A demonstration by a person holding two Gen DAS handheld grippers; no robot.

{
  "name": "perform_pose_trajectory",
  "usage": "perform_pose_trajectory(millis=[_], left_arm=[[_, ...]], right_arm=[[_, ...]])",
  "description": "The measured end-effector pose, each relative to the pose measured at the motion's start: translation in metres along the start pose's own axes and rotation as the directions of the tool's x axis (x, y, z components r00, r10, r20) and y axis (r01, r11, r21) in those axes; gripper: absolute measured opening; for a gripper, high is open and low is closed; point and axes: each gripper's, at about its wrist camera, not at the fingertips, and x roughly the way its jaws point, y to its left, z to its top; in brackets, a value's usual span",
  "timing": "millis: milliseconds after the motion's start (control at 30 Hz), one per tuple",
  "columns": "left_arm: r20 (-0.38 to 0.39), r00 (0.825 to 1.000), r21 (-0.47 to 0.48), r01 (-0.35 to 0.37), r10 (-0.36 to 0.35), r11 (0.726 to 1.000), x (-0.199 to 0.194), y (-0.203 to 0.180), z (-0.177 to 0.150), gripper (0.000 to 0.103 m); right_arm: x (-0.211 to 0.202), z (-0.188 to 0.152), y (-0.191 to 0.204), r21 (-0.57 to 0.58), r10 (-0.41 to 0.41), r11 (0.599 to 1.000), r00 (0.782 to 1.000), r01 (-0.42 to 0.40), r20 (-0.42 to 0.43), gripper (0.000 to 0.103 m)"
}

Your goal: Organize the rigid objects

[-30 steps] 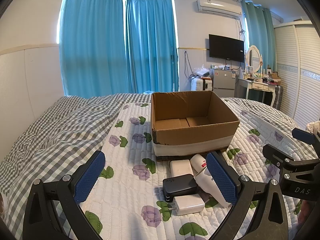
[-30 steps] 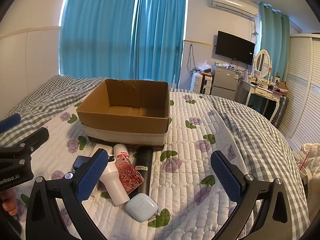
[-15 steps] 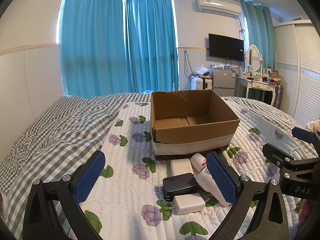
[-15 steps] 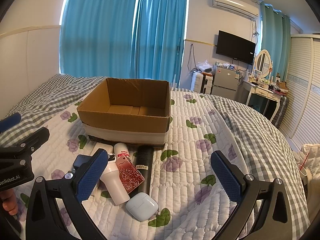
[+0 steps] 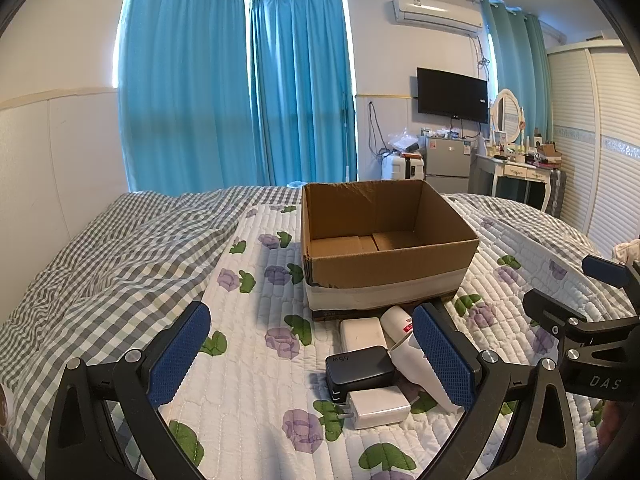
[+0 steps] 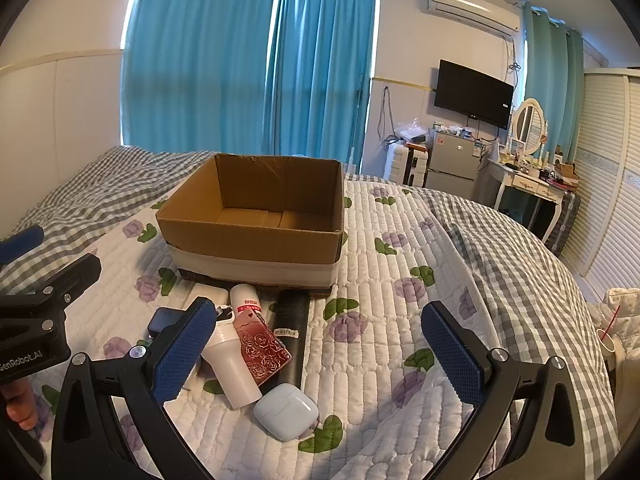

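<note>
In the left wrist view, the left gripper [image 5: 310,354] is held above the bed [image 5: 248,344], its blue-padded fingers [image 5: 180,354] spread wide apart with nothing between them. An open brown cardboard box [image 5: 384,268], banded with pale tape low on its front wall, is set on the flowered quilt; its inside is seen bare. Just in front of the box a cluster of small items is laid: a white rectangular block [image 5: 362,334], a black charger [image 5: 360,368] marked "65W", and a white plug adapter [image 5: 378,406] touching the charger's near edge. A white bottle [image 5: 412,356] is partly hidden behind the right finger.

In the right wrist view, the right gripper [image 6: 320,354] is likewise held with fingers [image 6: 452,356] wide apart and empty. The white bottle [image 6: 234,354] is seen lying on its side, with a red rose-patterned card [image 6: 260,350] resting on it and a black cylinder [image 6: 292,326] just beside. A pale blue earbud case [image 6: 286,410] lies nearest the camera.
</note>
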Motion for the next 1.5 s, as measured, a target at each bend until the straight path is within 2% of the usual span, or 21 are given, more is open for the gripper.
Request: perform_pose_trajectory(millis=[200,267,333,433,533,667,733,900,1000,1033,1067,1100,1233,1267,1400,1500], left_arm=[[-0.021,1.0,0.007,0.007,-0.007,1.0,0.001,-0.001,-0.003,0.103],[-0.068,0.998,0.013,0.005,-0.004,1.0,0.01,-0.002,-0.005,0.103],[-0.148,0.989,0.031,0.008,-0.003,0.999,0.026,-0.005,-0.011,0.103],[-0.291,0.957,0.058,0.018,0.0,0.998,0.053,-0.013,-0.023,0.103],[-0.38,0.924,0.056,0.056,-0.031,0.997,0.068,-0.021,-0.032,0.103],[-0.455,0.89,0.067,0.078,-0.039,0.995,0.08,-0.032,-0.042,0.101],[-0.496,0.867,0.068,0.101,-0.055,0.993,0.086,-0.038,-0.049,0.098],[-0.582,0.808,0.043,0.143,-0.091,0.989,0.106,-0.047,-0.059,0.097],[-0.611,0.787,0.042,0.145,-0.089,0.989,0.116,-0.052,-0.065,0.097],[-0.615,0.783,0.043,0.147,-0.09,0.988,0.118,-0.054,-0.067,0.092],[-0.619,0.781,0.045,0.142,-0.085,0.989,0.119,-0.056,-0.069,0.076],[-0.624,0.779,0.053,0.129,-0.068,0.99,0.119,-0.056,-0.07,0.074],[-0.607,0.789,0.014,0.136,-0.1,0.991,0.104,-0.047,-0.068,0.073],[-0.592,0.8,0.01,0.129,-0.097,0.992,0.097,-0.044,-0.067,0.073],[-0.493,0.867,-0.011,0.082,-0.076,0.997,0.061,-0.025,-0.053,0.073],[-0.441,0.896,-0.027,0.04,-0.048,0.999,0.048,-0.008,-0.043,0.073]], right_arm=[[0.005,0.001,0.0,0.001,0.012,1.0,0.999,-0.012,-0.04,0.103],[0.01,0.0,-0.001,0.005,0.015,1.0,0.997,-0.015,-0.072,0.103],[0.021,-0.003,-0.002,0.005,0.009,1.0,0.99,-0.008,-0.138,0.103],[0.038,-0.009,-0.003,0.007,0.006,1.0,0.97,-0.004,-0.242,0.103],[0.051,-0.016,-0.003,0.007,0.017,1.0,0.949,-0.016,-0.315,0.103],[0.055,-0.02,0.002,-0.021,0.015,1.0,0.945,-0.023,-0.327,0.103],[0.056,-0.022,0.002,-0.026,0.015,0.999,0.942,-0.025,-0.334,0.103],[0.057,-0.02,-0.001,-0.006,0.029,0.999,0.938,-0.033,-0.345,0.103],[0.057,-0.02,-0.001,-0.004,0.032,0.999,0.938,-0.035,-0.346,0.103],[0.057,-0.02,-0.001,-0.004,0.032,0.999,0.938,-0.036,-0.346,0.103],[0.057,-0.02,-0.001,-0.004,0.033,0.999,0.938,-0.036,-0.345,0.103],[0.056,-0.02,0.0,-0.004,0.033,0.999,0.938,-0.037,-0.345,0.103],[0.056,-0.021,0.0,-0.003,0.039,0.999,0.938,-0.043,-0.346,0.103],[0.056,-0.021,0.0,-0.002,0.041,0.999,0.937,-0.045,-0.346,0.103],[0.056,-0.021,0.002,0.001,0.074,0.997,0.934,-0.079,-0.349,0.103],[0.058,-0.021,0.014,-0.027,0.11,0.991,0.926,-0.128,-0.361,0.101]])
